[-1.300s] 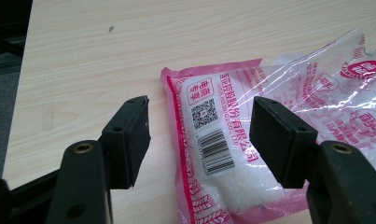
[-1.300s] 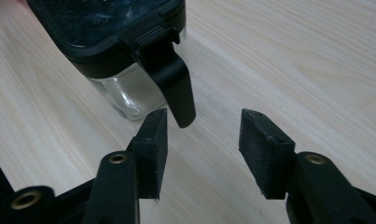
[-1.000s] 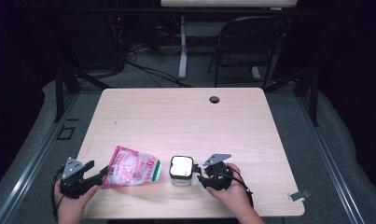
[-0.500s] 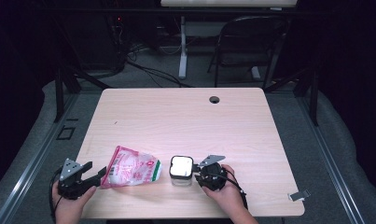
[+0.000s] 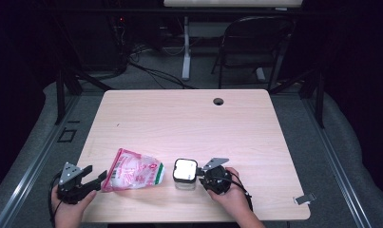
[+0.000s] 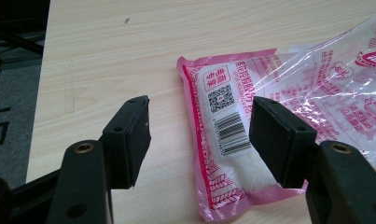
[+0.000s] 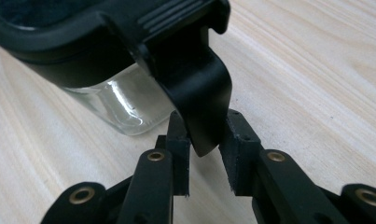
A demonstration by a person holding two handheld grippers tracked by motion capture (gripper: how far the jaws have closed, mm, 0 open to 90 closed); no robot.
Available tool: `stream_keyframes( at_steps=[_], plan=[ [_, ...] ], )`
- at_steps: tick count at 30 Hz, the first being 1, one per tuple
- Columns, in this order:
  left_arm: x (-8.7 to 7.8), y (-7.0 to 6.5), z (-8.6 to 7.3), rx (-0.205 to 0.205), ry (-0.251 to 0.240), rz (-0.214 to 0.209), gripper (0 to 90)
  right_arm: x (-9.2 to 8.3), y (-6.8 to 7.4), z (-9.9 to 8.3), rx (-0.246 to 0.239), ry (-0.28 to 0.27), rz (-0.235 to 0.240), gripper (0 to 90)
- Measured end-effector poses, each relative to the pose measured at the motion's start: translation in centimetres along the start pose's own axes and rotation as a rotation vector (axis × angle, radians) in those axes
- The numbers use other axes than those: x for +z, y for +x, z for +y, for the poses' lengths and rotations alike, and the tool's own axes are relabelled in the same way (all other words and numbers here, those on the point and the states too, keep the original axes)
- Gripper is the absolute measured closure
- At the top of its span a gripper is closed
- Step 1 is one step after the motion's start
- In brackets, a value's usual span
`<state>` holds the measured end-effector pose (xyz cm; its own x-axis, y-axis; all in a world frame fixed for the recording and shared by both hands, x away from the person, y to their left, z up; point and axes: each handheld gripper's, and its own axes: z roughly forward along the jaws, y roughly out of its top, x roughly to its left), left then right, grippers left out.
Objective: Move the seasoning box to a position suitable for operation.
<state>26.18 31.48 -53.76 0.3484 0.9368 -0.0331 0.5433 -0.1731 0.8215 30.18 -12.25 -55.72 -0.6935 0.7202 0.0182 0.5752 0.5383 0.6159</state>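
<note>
Standing near the table's (image 5: 189, 118) front edge, the jar (image 5: 185, 173) has its black lid latch (image 7: 199, 100) between the right gripper's (image 7: 205, 161) jaws, which have just been closing and sit nearly on it. Beside it lies the bag (image 5: 132, 169); the left gripper (image 6: 199, 135) straddles its corner, jaws wide, gripping nothing.

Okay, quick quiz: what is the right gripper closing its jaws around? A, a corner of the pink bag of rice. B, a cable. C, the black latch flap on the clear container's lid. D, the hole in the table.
C: in the right gripper view the right gripper has the black latch flap of the clear container between its jaws, which have just been closing on it; whether the pads press yet is unclear.
</note>
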Motion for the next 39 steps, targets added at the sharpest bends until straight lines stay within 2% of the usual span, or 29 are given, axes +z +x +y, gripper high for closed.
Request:
stream_keyframes(
  at_steps=[4, 11, 14, 18, 21, 22, 26, 30, 35, 36, 39],
  plan=[
    [0.0, 0.0, 0.0, 0.000, -0.001, 0.000, 38.3, -0.4, 0.0, -0.4, -0.028, 0.007, 0.002, 74.4],
    [0.0, 0.0, -0.1, -0.005, -0.003, 0.003, 38.3, -1.3, -0.4, -1.3, -0.043, 0.028, 0.026, 73.9],
    [-0.1, 0.1, -0.1, -0.008, -0.004, 0.004, 38.3, -1.8, -1.5, -1.8, -0.009, 0.032, 0.060, 72.2],
    [0.0, 0.1, -0.2, -0.012, 0.001, 0.003, 38.3, -2.3, -3.1, -2.3, 0.045, 0.010, 0.020, 68.1],
    [0.0, 0.0, -0.2, -0.009, 0.009, 0.001, 38.8, -2.5, -3.9, -2.6, 0.073, -0.001, 0.011, 68.4],
    [0.0, -0.1, -0.3, -0.004, 0.018, 0.002, 39.0, -2.6, -4.5, -2.7, 0.100, -0.004, 0.020, 73.2],
    [0.1, -0.2, -0.4, -0.001, 0.018, -0.001, 39.3, -2.3, -4.9, -2.4, 0.111, -0.021, 0.021, 79.9],
    [0.0, -0.3, -0.6, 0.002, 0.018, 0.003, 39.3, -2.1, -5.0, -2.2, 0.105, -0.024, 0.024, 81.3],
    [-0.2, -0.2, -0.8, -0.012, 0.018, 0.009, 39.5, -1.7, -5.0, -1.5, 0.060, -0.020, 0.011, 83.0],
    [-0.3, -0.2, -0.9, -0.013, 0.019, 0.008, 39.6, -1.5, -4.9, -1.2, 0.033, -0.014, 0.005, 83.5],
    [-0.3, -0.3, -0.9, -0.008, 0.017, 0.006, 39.9, -1.4, -4.7, -1.1, 0.018, -0.009, 0.012, 83.8]
  ],
)
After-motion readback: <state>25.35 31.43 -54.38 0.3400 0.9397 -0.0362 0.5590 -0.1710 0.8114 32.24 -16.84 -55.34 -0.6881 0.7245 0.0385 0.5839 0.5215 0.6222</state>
